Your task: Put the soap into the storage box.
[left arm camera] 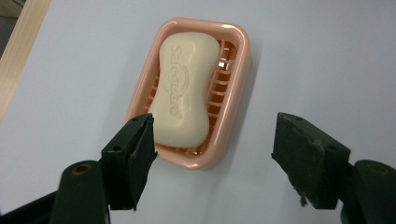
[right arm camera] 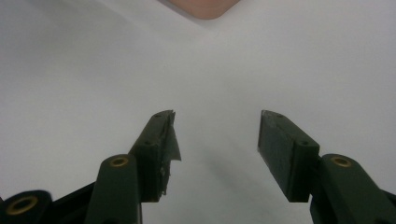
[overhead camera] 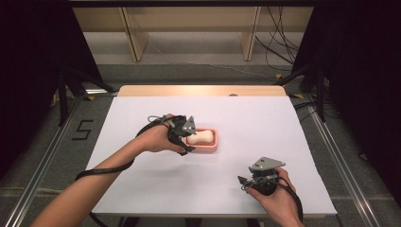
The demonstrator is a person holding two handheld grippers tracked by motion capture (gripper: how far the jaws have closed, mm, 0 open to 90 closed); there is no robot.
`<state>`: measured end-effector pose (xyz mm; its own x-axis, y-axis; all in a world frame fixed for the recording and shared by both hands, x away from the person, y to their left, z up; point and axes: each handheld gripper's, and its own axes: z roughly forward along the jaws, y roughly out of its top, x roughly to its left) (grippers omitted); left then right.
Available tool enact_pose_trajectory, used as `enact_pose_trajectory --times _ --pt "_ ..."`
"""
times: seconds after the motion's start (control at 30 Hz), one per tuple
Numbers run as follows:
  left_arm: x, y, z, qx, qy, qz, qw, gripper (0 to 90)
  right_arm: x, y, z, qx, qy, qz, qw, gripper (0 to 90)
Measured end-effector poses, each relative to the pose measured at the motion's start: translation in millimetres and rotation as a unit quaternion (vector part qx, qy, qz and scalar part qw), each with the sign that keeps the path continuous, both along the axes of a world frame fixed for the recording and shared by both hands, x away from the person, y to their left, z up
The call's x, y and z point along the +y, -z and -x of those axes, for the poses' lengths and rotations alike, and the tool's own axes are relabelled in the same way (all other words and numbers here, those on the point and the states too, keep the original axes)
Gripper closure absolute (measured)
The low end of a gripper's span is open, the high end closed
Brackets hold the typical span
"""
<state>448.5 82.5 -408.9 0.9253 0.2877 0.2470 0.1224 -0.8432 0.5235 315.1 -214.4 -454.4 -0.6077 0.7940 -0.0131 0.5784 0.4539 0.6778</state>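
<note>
**Soap in its dish, both grippers spread wide**

Seen from the high view, a white sheet-covered table (overhead camera: 156,189) carries a pink rectangular plastic soap dish (overhead camera: 211,145) near its middle, with a cream-coloured curved bar of soap (overhead camera: 200,137) lying inside. The left gripper (overhead camera: 185,138), held in the person's left hand (overhead camera: 153,138), sits just beside the dish's left end, its black cable trailing back along the forearm. The right gripper (overhead camera: 246,181), held in the right hand (overhead camera: 276,198) near the table's front edge, is well apart from the dish, a grey three-cornered plate on top of it.

Next, the left gripper view looks down on the soap dish (left arm camera: 233,88), whose slatted floor shows beside the soap (left arm camera: 184,88); embossed lettering runs along the bar. The left gripper (left arm camera: 212,156) has its jaws released and spread wide, one overlapping the dish's near corner in the picture, the other off to the side over bare table. Whether either touches the dish cannot be told.

Lastly, the right gripper view shows the right gripper (right arm camera: 217,149) with its jaws parted, grasping nothing, above the plain white surface. A rounded corner of the pink dish (right arm camera: 201,8) peeks in at the top edge, well apart from the jaws.
</note>
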Motion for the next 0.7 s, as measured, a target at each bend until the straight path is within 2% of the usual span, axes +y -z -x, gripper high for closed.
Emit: enact_pose_trajectory --times 0.03,0.07,0.1,0.13,0.23,0.27,0.33,0.37,0.4,0.47,0.5,0.53,0.6,0.67,0.7 --pt "0.0 0.0 0.0 0.0 0.0 0.0 1.0 29.3 0.0 0.0 0.0 0.0 0.0 0.0 1.0 46.6" --pt "6.2 1.5 7.1 0.001 -0.02 0.017 0.9997 29.4 0.2 0.0 0.0 0.0 0.0 0.0 1.0 46.5" --pt "6.2 1.5 7.1 0.001 -0.02 0.017 0.9997 29.4 0.2 0.0 0.0 0.0 0.0 0.0 1.0 46.5" --pt "11.9 1.0 13.6 -0.001 -0.035 0.025 0.9991 29.3 0.4 0.0 0.2 0.001 0.0 -0.001 1.0 46.5" --pt "17.6 0.2 20.5 -0.005 -0.047 0.037 0.9982 29.3 0.5 0.1 0.4 0.002 0.001 -0.001 1.0 46.5" --pt "20.9 -1.0 23.8 0.007 -0.051 0.039 0.9979 29.3 0.4 0.1 0.4 0.002 0.002 -0.001 1.0 46.5" --pt "30.6 1.2 36.7 -0.001 -0.057 0.052 0.997 28.5 0.1 0.2 0.3 -0.002 0.001 0.003 1.0 46.4" --pt "30.6 1.2 36.7 -0.001 -0.057 0.052 0.997 28.4 -0.3 0.2 0.1 -0.005 -0.001 0.004 1.0 46.4" --pt "35.1 -0.2 40.2 0.005 -0.054 0.042 0.9976 28.4 0.4 -0.5 0.7 0.001 0.003 0.001 1.0 46.5" --pt "42.8 1.6 48.4 0.005 -0.056 0.045 0.9974 28.4 0.6 -0.5 0.9 0.002 0.004 -0.001 1.0 46.4" --pt "47.3 4.9 54.6 -0.008 -0.068 0.057 0.9961 28.3 1.4 -0.3 1.6 0.006 0.008 -0.004 0.9999 46.4" --pt "50.4 6.3 57.6 -0.006 -0.071 0.062 0.9955 28.4 1.3 -0.2 1.5 0.005 0.007 -0.001 1.0 46.4" --pt "63.9 12.3 71.2 -0.013 -0.086 0.07 0.9938 28.7 0.9 -0.6 1.1 0.002 0.004 0.001 1.0 46.4" --pt "73.5 16.0 78.9 -0.014 -0.094 0.069 0.9931 29.3 1.0 -0.6 1.1 0.002 0.004 0.001 1.0 46.4" --pt "78.0 18.2 83.4 -0.019 -0.101 0.074 0.9919 30.0 1.1 -0.5 1.1 0.002 0.005 0.001 1.0 46.4"
